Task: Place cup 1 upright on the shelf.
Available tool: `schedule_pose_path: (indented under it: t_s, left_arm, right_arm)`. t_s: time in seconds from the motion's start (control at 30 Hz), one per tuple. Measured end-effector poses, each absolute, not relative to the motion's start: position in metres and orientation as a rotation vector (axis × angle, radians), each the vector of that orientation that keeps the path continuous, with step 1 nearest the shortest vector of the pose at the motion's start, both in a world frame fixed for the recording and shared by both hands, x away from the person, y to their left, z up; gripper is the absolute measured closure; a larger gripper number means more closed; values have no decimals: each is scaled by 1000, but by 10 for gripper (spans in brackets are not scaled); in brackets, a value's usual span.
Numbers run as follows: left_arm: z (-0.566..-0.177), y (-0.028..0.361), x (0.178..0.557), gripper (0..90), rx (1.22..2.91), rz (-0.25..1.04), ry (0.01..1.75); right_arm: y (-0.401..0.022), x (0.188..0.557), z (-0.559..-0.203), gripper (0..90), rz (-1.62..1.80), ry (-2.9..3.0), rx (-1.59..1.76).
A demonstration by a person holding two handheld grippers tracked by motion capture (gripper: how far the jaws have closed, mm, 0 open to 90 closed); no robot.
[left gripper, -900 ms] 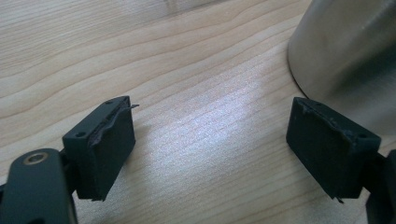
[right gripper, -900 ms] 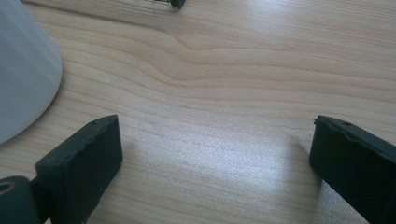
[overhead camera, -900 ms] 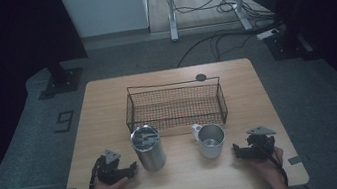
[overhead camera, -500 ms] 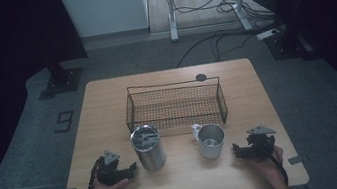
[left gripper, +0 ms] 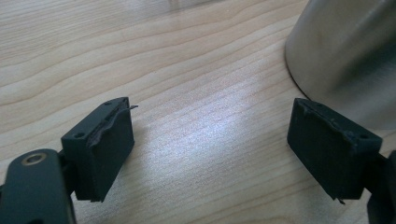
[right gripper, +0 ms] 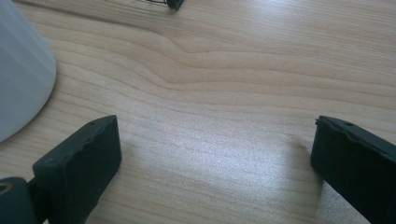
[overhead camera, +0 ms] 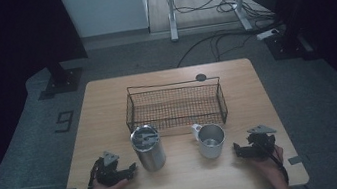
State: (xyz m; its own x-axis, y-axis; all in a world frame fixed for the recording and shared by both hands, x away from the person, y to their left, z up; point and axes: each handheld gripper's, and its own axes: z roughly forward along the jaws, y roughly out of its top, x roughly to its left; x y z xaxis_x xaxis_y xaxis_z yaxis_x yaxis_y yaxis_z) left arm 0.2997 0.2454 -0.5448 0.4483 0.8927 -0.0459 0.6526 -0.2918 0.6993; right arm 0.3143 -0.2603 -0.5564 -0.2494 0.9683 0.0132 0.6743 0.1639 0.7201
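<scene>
A steel tumbler [overhead camera: 147, 148] stands on the wooden table [overhead camera: 185, 183], left of a steel mug [overhead camera: 211, 141] with a white handle. My left gripper [overhead camera: 130, 170] rests on the table just left of the tumbler. In the left gripper view its jaws [left gripper: 210, 149] stand wide apart over bare wood, with the tumbler [left gripper: 345, 56] close beyond the right jaw. My right gripper [overhead camera: 238, 150] rests to the right of the mug. Its jaws [right gripper: 215, 158] are open too, nothing between them, and the mug [right gripper: 18, 70] sits off to the left.
A black wire basket [overhead camera: 177, 118] stands behind the two cups, mid-table; one of its feet [right gripper: 173, 3] shows in the right gripper view. A small dark disc [overhead camera: 200, 77] lies near the far edge. Cables and stands are on the floor beyond the table.
</scene>
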Motion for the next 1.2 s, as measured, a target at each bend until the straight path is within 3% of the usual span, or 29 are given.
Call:
schedule_pose_path:
  t_s: [0.67, 1.2]
  left_arm:
    - [-511, 250, 281, 153, 1952, 517, 1229]
    - [-485, 240, 264, 150, 1902, 480, 1131]
  right_arm:
    - [-264, 316, -556, 26, 861, 1990, 1551]
    - [-266, 317, -556, 26, 857, 1981, 1560]
